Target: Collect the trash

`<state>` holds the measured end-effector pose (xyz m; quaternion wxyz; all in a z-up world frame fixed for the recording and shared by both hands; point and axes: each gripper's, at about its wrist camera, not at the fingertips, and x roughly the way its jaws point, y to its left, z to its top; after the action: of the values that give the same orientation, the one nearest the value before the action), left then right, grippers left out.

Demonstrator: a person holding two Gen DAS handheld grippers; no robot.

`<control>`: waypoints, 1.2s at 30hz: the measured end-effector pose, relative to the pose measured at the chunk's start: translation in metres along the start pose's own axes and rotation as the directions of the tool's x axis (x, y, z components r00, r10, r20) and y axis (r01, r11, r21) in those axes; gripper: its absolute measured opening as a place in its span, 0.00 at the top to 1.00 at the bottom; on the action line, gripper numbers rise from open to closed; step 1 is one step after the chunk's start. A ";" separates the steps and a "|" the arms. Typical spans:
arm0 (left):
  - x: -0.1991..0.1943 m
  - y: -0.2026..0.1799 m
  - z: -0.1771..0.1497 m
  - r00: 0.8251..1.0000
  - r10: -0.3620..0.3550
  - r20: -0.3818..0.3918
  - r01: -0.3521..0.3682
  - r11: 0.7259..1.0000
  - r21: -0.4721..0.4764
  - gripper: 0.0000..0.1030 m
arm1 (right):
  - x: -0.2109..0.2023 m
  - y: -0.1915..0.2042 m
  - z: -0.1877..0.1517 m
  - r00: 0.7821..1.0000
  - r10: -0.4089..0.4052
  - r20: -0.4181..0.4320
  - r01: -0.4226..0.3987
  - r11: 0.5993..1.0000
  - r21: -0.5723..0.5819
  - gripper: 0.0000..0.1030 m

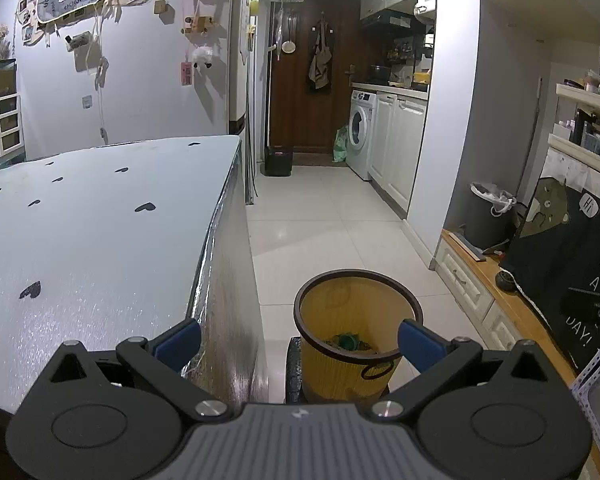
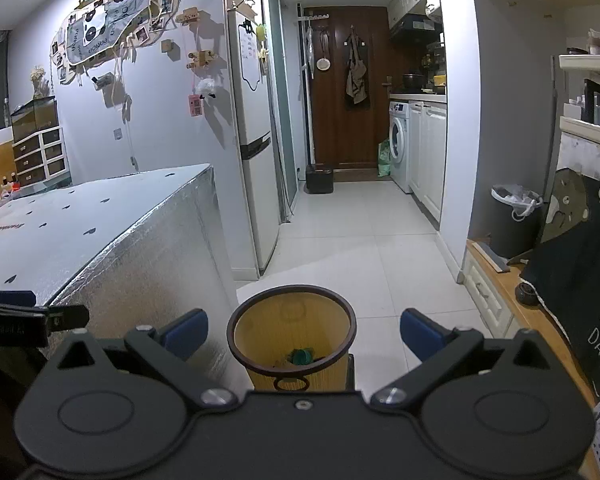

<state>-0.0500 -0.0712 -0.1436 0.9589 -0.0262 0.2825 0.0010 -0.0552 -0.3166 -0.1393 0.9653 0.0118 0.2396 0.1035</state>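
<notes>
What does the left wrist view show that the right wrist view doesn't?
Only the left wrist view: more of the white heart-dotted tabletop and the dark stand under the bin.
Only the right wrist view: the tall white fridge, the drawer unit and the other hand-held gripper's tip at left.
Both: the yellow round trash bin with green trash inside, the washing machine, the brown door, and open, empty jaws.

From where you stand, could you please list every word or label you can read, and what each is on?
"Hi": speech bubble on the black bear-print cloth.
"DAY!": lower on the same cloth, under cut-off lines starting "HAV" and "A".
"NIC": cut-off line on that cloth, right wrist view.
Wall banner, pink tag, tablecloth print: too blurred.
</notes>
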 end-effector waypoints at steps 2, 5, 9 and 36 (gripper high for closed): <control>0.000 0.000 -0.001 1.000 0.003 0.000 -0.003 1.000 0.000 0.00 | 0.000 0.000 -0.001 1.000 -0.002 -0.001 0.002 1.000 0.000 0.00; -0.003 0.001 -0.004 1.000 0.005 0.004 -0.005 1.000 -0.001 0.00 | 0.000 0.000 -0.001 1.000 -0.005 -0.004 0.005 1.000 0.001 0.00; -0.003 0.003 -0.003 1.000 0.006 0.010 -0.006 1.000 -0.004 0.00 | 0.001 0.000 -0.001 1.000 -0.009 -0.011 0.009 1.000 -0.001 0.00; -0.002 0.003 -0.001 1.000 0.003 0.016 -0.003 1.000 0.008 0.00 | 0.006 -0.001 -0.003 0.999 -0.039 -0.022 0.039 0.999 -0.007 0.00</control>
<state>-0.0525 -0.0682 -0.1431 0.9612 -0.0219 0.2750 0.0012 -0.0514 -0.3169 -0.1443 0.9644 0.0029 0.2502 0.0855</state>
